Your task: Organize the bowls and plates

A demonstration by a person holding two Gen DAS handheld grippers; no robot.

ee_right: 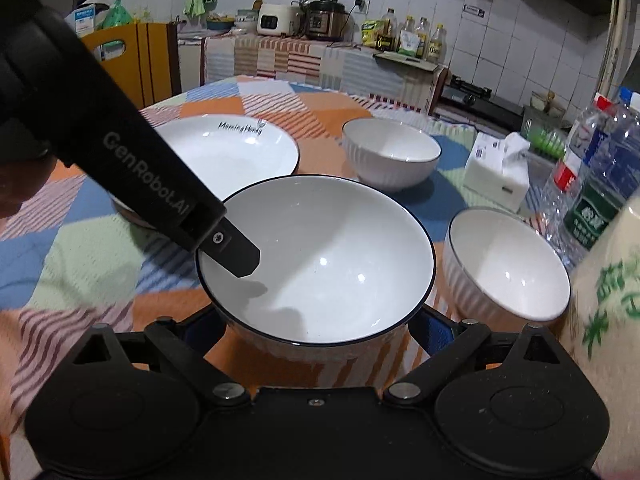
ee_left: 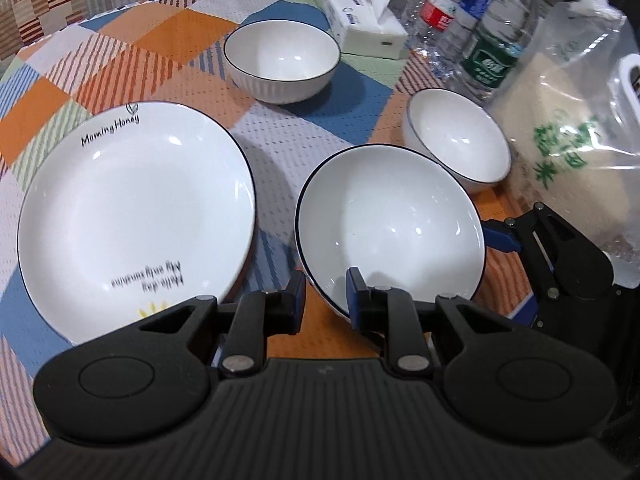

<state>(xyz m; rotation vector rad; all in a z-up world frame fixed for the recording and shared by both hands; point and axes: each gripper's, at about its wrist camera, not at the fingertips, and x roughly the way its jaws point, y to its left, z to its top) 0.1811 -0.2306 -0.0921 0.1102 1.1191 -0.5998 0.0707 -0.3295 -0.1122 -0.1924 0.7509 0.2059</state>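
Observation:
A white bowl with a dark rim (ee_left: 390, 222) (ee_right: 320, 258) is tilted above the table. My left gripper (ee_left: 325, 300) has one finger inside the rim and one outside, shut on the bowl's near edge; its finger (ee_right: 236, 254) shows inside the bowl in the right wrist view. My right gripper (ee_right: 316, 330) straddles the bowl from below, fingers wide on both sides; it also shows at the bowl's right (ee_left: 500, 236). A white plate (ee_left: 132, 216) (ee_right: 228, 152) printed "Morning Honey" lies to the left. Two more ribbed white bowls stand behind (ee_left: 282, 62) (ee_right: 390, 152) and to the right (ee_left: 456, 140) (ee_right: 504, 264).
A round table with a patchwork cloth (ee_left: 168, 40) (ee_right: 80, 248). A tissue box (ee_left: 362, 18) (ee_right: 498, 170), water bottles (ee_left: 480, 20) (ee_right: 600, 172) and a clear pouch of rice (ee_left: 568, 128) (ee_right: 608, 304) crowd the right side. A kitchen counter with appliances (ee_right: 304, 20) stands behind.

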